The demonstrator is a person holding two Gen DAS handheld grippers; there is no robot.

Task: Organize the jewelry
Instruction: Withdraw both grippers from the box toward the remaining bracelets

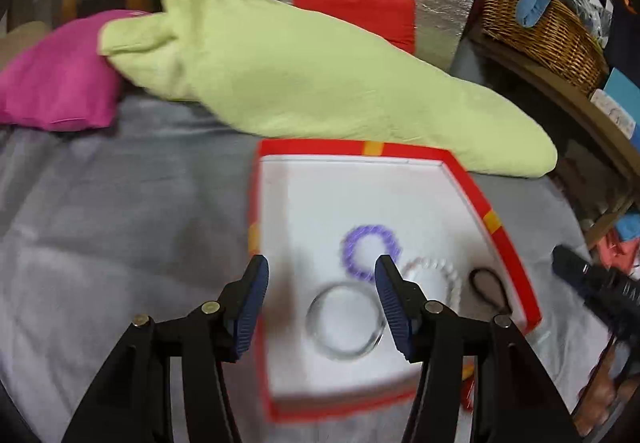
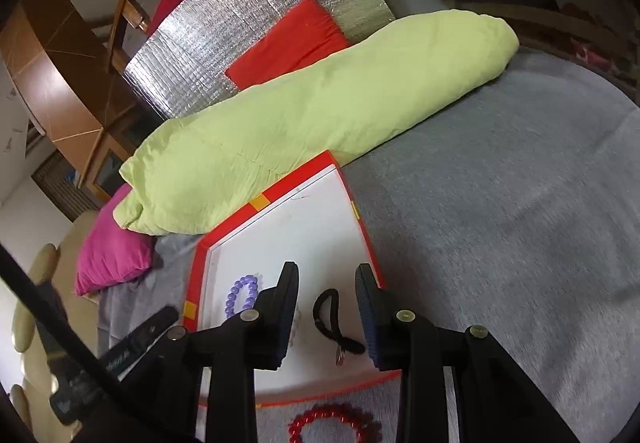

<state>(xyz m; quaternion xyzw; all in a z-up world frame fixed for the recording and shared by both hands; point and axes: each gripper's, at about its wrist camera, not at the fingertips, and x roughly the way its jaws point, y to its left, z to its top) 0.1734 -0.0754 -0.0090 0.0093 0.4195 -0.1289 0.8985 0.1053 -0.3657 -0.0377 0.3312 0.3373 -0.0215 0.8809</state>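
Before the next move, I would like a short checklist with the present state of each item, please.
1. Left gripper open, holding nothing: ok.
2. Right gripper open, holding nothing: ok.
3. Purple bracelet, clear bangle, pearl bracelet and black cord inside the red box: ok.
4. Red bead bracelet inside the box: not ok, it lies on the grey blanket.
5. Right fingers over the red bead bracelet: not ok, they are over the box.

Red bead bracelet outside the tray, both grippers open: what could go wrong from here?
1. The red bead bracelet lies on the grey blanket, outside the red-rimmed tray and under the right gripper; it may be missed.
2. The left gripper hangs over the clear bangle, purple bracelet and pearl bracelet, which crowd together; closing may catch two.
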